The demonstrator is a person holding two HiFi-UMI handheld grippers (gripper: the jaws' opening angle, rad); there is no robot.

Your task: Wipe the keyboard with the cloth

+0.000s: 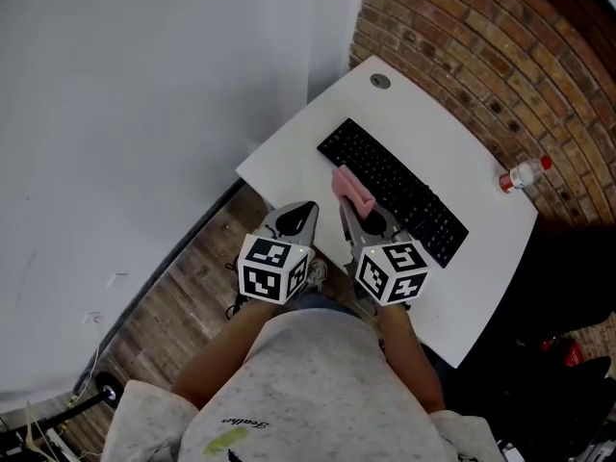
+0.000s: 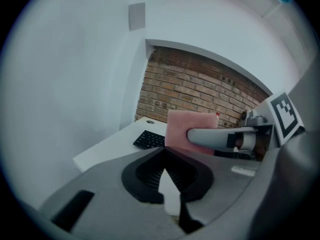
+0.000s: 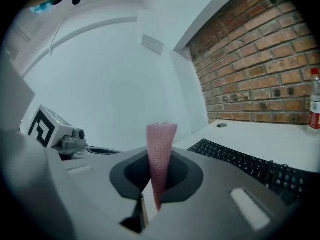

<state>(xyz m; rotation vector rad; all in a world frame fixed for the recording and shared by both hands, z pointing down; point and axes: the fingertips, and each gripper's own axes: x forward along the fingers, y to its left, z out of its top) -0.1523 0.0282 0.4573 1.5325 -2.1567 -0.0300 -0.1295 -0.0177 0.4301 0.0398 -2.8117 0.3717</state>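
A black keyboard (image 1: 397, 192) lies slantwise on the white desk (image 1: 462, 128). My right gripper (image 1: 348, 203) is shut on a pink cloth (image 1: 352, 189), which it holds upright just above the keyboard's near edge. In the right gripper view the cloth (image 3: 161, 139) sticks up from the shut jaws (image 3: 161, 156), and the keyboard (image 3: 235, 159) lies to the right. My left gripper (image 1: 304, 207) hangs beside it, over the desk's near-left edge, shut with nothing in it. The left gripper view shows its jaws (image 2: 164, 151) closed, with the cloth (image 2: 186, 129) and a right finger (image 2: 215, 137) ahead.
A small bottle with a red cap (image 1: 523, 173) lies at the desk's far right edge, by the brick wall (image 1: 500, 37). A round cable grommet (image 1: 380, 81) sits at the desk's far corner. A white wall (image 1: 144, 114) is on the left and wood floor (image 1: 183, 287) below.
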